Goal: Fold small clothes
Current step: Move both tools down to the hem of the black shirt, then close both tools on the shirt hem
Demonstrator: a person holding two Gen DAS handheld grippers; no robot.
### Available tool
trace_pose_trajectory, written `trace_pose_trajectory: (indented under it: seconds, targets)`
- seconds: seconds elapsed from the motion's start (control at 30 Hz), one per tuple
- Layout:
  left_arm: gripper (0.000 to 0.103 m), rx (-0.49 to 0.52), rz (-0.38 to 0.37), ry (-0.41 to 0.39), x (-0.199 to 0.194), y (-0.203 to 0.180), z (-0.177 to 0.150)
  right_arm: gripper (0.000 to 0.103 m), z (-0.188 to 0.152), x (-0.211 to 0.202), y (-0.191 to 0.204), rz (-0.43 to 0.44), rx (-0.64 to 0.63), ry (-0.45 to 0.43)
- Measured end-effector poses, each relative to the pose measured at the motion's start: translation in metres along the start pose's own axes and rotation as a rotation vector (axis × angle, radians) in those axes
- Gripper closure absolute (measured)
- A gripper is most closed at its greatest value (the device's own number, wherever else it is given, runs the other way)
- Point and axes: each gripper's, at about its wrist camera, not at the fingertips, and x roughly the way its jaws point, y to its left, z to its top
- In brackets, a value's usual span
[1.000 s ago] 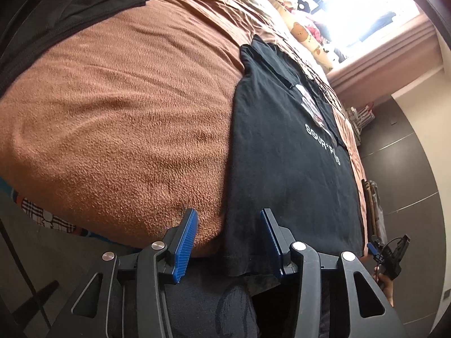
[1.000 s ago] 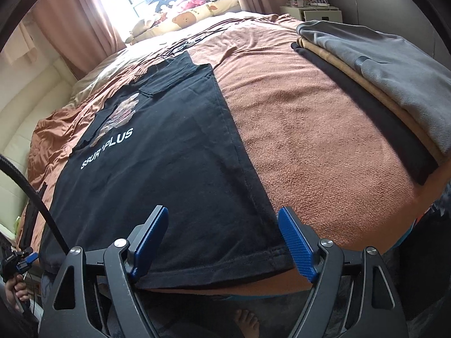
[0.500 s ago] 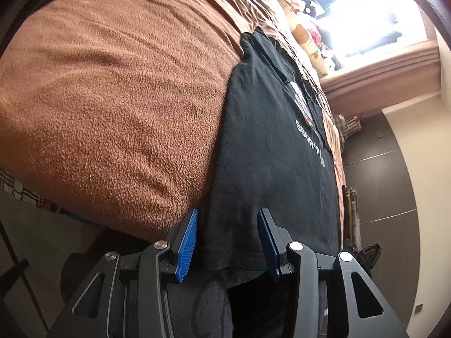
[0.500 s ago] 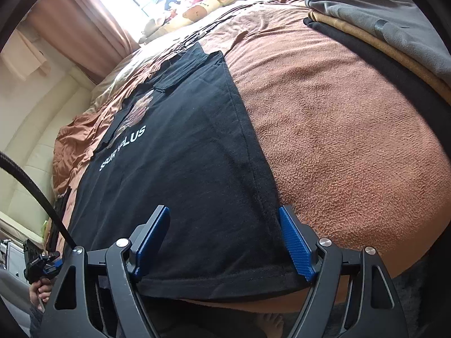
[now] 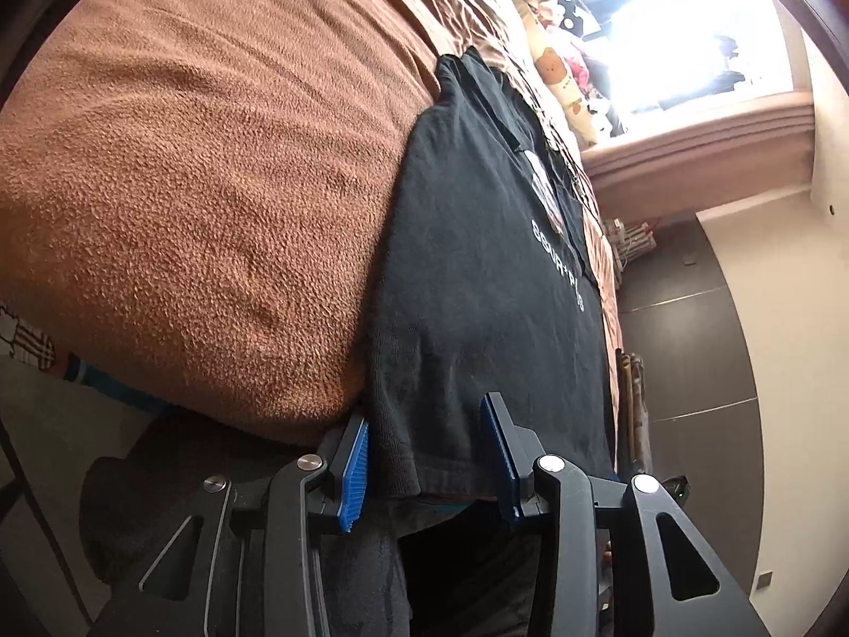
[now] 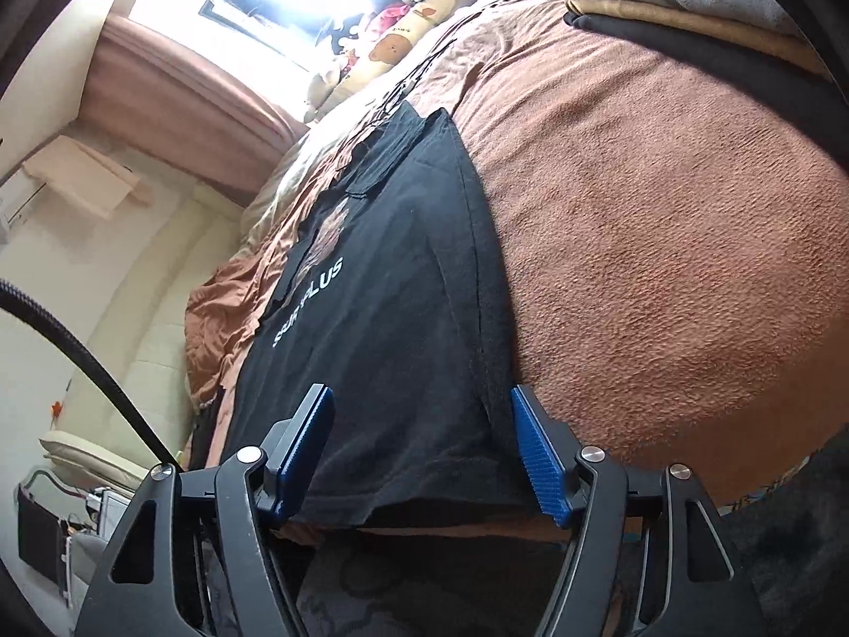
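Lying flat on the brown fleece blanket, the black T-shirt runs lengthwise up the bed, its collar toward the window and its bottom hem draped at the near bed edge. White lettering crosses the chest. The long sides appear already turned in, leaving a narrow strip.

Left side: the left gripper sits at the hem, jaws apart, straddling the shirt's left corner. One blue pad lies just outside the folded side edge, beside the blanket; the other rests over the fabric. Nothing is clamped.

Right side: the right gripper sits at the same hem, jaws wide apart, spanning the right portion of the shirt. Its outer blue pad is at the right side edge. Nothing is clamped. Farther right, a stack of folded clothes lies well apart from the shirt.

Handling judgement: the garment is light, soft knit with no stiffness; it sags wherever it is unsupported and clings somewhat to the fleece. Multiple layers at each corner should be pinched together, or the lower layer stays behind. The advisable hold is one hem corner per gripper, taken at equal depth, so the hem lifts level for the fold toward the collar.
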Motion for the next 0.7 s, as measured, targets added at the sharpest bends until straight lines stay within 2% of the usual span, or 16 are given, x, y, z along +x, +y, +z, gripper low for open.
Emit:
trace_pose_trajectory:
  seconds: [0.13,0.27,0.43,0.5,0.57,0.6,0.63,0.7]
  targets:
    - [0.075,-0.011,0.026,0.004,0.002,0.003,-0.002,0.037,-0.001,-0.007,-0.014,-0.074,0.014,0.001]
    - [0.076,0.009,0.038,0.006,0.006,0.000,-0.008,0.037,-0.012,-0.013,-0.021,-0.057,0.021,0.004]
    - [0.097,0.011,0.086,0.000,0.009,-0.001,-0.008,0.038,-0.020,-0.015,-0.019,-0.067,0.011,-0.008]
    - [0.098,0.000,0.086,-0.005,0.008,-0.001,-0.007,0.054,-0.017,-0.014,-0.014,-0.100,-0.003,0.001]
    - [0.098,0.006,0.092,-0.021,0.003,-0.003,-0.007,0.079,-0.014,-0.012,-0.012,-0.133,-0.006,0.014]
    - [0.098,0.009,0.089,-0.030,0.000,-0.004,-0.008,0.085,-0.013,-0.010,-0.009,-0.139,-0.004,0.020]
    - [0.099,0.009,0.081,-0.042,-0.004,-0.005,-0.007,0.096,-0.012,-0.010,-0.007,-0.142,-0.002,0.024]
    - [0.099,-0.001,0.061,-0.065,-0.011,-0.007,-0.005,0.100,-0.011,-0.016,-0.003,-0.128,0.007,-0.002]
